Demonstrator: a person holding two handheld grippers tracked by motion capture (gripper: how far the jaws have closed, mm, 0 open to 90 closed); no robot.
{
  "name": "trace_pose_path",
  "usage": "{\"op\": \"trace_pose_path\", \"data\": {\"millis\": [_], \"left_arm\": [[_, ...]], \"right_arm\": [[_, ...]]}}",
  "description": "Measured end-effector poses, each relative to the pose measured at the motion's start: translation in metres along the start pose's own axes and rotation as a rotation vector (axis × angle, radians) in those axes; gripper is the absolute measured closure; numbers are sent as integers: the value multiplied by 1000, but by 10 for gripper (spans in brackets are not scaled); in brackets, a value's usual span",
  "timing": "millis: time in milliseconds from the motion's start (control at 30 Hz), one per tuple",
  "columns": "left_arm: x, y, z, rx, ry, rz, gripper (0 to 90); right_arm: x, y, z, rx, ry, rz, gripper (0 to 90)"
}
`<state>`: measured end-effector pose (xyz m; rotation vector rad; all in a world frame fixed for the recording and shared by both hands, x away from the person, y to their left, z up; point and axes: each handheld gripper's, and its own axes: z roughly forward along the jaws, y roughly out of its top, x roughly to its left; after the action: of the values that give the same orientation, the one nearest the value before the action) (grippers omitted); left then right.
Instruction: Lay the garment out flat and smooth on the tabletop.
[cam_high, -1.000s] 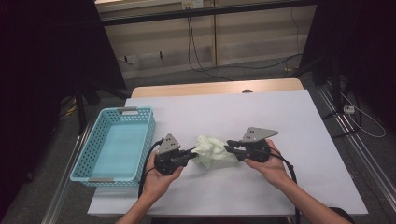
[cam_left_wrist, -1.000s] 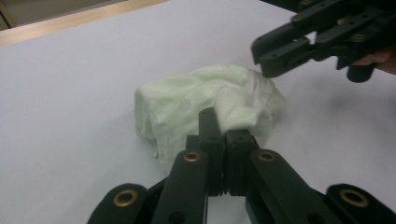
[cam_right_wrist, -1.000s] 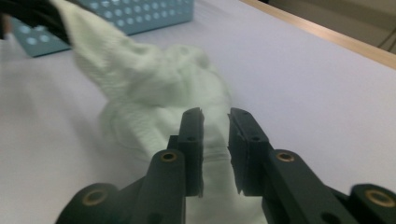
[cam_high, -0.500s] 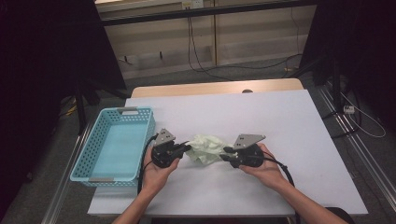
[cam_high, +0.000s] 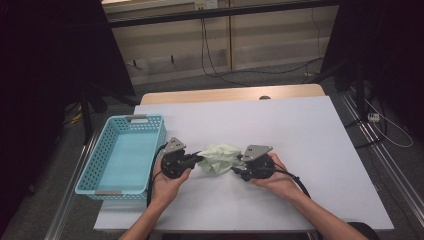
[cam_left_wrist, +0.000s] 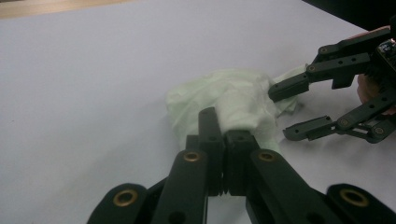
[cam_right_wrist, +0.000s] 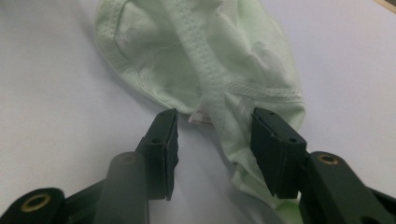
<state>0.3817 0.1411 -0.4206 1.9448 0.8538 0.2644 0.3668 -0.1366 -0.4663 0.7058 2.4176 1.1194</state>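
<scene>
On table, high view: crumpled pale green cloth (cam_high: 218, 158) between left gripper (cam_high: 198, 160) and right gripper (cam_high: 237, 166), beside blue basket (cam_high: 95, 176).
Left gripper view: jaws clamped on cloth edge (cam_left_wrist: 224, 112).
Right gripper view: jaws just been opening, straddling the stitched hem (cam_right_wrist: 219, 112), not pressing.
Handling: likely light, limp; best gripped at hem.

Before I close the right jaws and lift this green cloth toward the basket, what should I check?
1. Left gripper has hold of the cloth: ok, jaws shut on a fold at its near edge.
2. Right gripper ready to grab: ok, jaws have just been opening and stand apart.
3. Cloth between the right jaws: ok, a seamed strip lies in the gap, not yet pinched.
4. Cloth gathered, not spread: ok, bunched in one heap on the table.
5. Basket free to receive: ok, nothing lies inside.
6. Cable clear of the cloth: cannot tell.
</scene>
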Motion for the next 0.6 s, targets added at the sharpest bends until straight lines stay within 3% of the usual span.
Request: {"op": "trace_pose_path", "data": {"millis": [267,433,533,600], "left_arm": [[2,-2,2,12,18,-4,884],[2,-3,4,19,26,1,884],[3,-4,5,20,24,2,884],[2,-3,4,13,17,-4,884]], "right_arm": [[-6,-2,-1,-1,-49,-31,681],[-5,-2,2,18,-41,-45,743],[-5,-2,2,21,-40,-45,862],[-6,-2,1,15,-40,-32,889]]}}
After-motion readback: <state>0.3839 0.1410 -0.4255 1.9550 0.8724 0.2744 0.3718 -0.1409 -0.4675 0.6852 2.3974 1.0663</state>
